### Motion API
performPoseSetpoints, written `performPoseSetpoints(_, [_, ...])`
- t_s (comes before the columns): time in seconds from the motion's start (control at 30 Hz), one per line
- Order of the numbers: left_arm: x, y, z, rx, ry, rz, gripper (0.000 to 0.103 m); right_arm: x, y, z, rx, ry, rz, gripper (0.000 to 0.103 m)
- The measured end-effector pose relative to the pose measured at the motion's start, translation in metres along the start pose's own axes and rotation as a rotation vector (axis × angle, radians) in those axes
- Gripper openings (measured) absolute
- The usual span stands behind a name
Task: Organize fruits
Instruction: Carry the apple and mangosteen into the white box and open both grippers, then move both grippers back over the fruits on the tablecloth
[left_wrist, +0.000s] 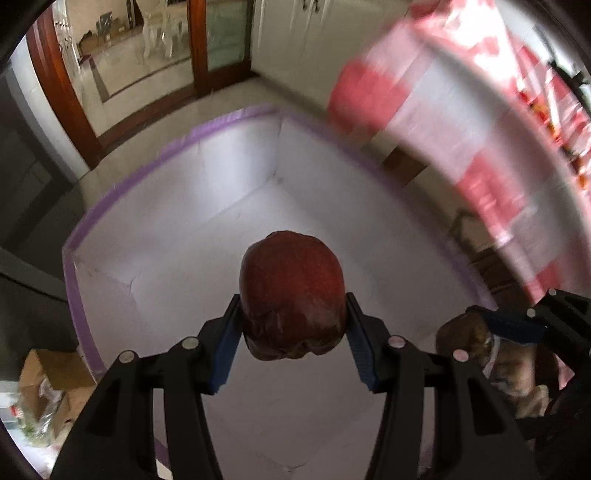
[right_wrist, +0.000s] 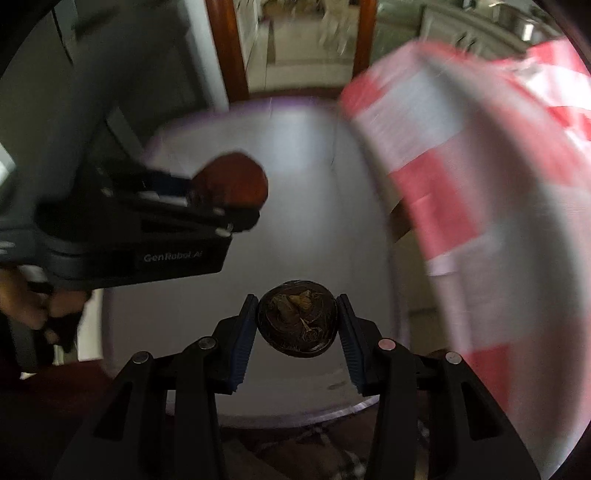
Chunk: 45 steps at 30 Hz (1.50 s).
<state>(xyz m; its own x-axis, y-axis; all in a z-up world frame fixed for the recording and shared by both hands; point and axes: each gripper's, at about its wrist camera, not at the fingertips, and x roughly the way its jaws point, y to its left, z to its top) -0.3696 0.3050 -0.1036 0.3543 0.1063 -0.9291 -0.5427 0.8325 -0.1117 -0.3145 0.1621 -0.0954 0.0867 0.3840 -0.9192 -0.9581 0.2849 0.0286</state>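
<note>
Nearest the left wrist lens, the left gripper (left_wrist: 293, 332) has its blue ribbed pads pressed on both flanks of a dark red, slightly wrinkled apple (left_wrist: 291, 295), gripped firm and pointing steeply down. Beyond it, toward twelve o'clock, lies the large white box with a purple rim (left_wrist: 110, 206), its floor bare where it shows. In the right wrist view, the right gripper (right_wrist: 295, 321) is narrowed onto a small dark round fruit with a dried brownish crown (right_wrist: 296, 318), pads touching both its sides; the same white box fills the field at twelve o'clock, and the left gripper with its apple shows at ten o'clock. A red-and-white checked plastic cloth (left_wrist: 461, 122) hangs blurred at two o'clock.

The step in hand looks like carrying both fruits over the box for deposit. Next, each claw likely needs lowering close to the box floor, then easing apart, with the fruits set well apart so neither rolls into the other.
</note>
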Motion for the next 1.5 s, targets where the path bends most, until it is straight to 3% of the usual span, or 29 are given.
performPoseSetpoints(0.2, [0.037, 0.021, -0.011, -0.044, 0.099, 0.079, 0.054, 0.058, 0.020, 0.005, -0.103, 0.132, -0.035, 0.043])
performPoseSetpoints(0.37, [0.047, 0.033, -0.018, -0.084, 0.144, 0.050, 0.054, 0.082, 0.024, 0.005, -0.128, 0.195, -0.036, 0.043])
performPoseSetpoints(0.5, [0.046, 0.039, -0.016, -0.112, 0.149, 0.041, 0.056, 0.088, 0.021, 0.006, -0.106, 0.226, -0.034, 0.046])
performPoseSetpoints(0.57, [0.041, 0.036, -0.013, -0.112, 0.135, 0.041, 0.073, 0.087, 0.018, 0.007, -0.083, 0.226, -0.030, 0.064])
performPoseSetpoints(0.63, [0.038, 0.034, -0.013, -0.113, 0.124, 0.046, 0.079, 0.084, 0.012, 0.008, -0.066, 0.224, -0.029, 0.068])
performPoseSetpoints(0.87, [0.036, 0.030, -0.018, -0.104, 0.150, 0.082, 0.080, 0.089, 0.036, -0.017, -0.201, 0.327, -0.101, 0.068])
performPoseSetpoints(0.97, [0.035, 0.029, -0.024, -0.111, 0.173, 0.062, 0.080, 0.087, 0.036, -0.023, -0.187, 0.370, -0.091, 0.068])
performPoseSetpoints(1.13, [0.029, 0.021, -0.030, -0.115, 0.174, 0.029, 0.080, 0.079, 0.032, -0.025, -0.172, 0.347, -0.070, 0.068])
performPoseSetpoints(1.27, [-0.031, 0.026, -0.014, -0.168, -0.021, -0.012, 0.080, 0.034, 0.021, -0.008, -0.124, 0.153, -0.022, 0.068])
performPoseSetpoints(1.33, [-0.083, 0.027, 0.000, -0.188, -0.206, 0.003, 0.083, 0.002, 0.009, 0.001, -0.068, 0.042, -0.009, 0.069])
performPoseSetpoints(1.4, [-0.141, 0.018, 0.017, -0.170, -0.407, 0.018, 0.099, -0.040, -0.011, 0.013, 0.019, -0.100, 0.045, 0.069])
performPoseSetpoints(1.5, [-0.202, -0.017, 0.038, -0.101, -0.617, 0.048, 0.101, -0.119, -0.035, 0.001, 0.111, -0.358, 0.096, 0.073])
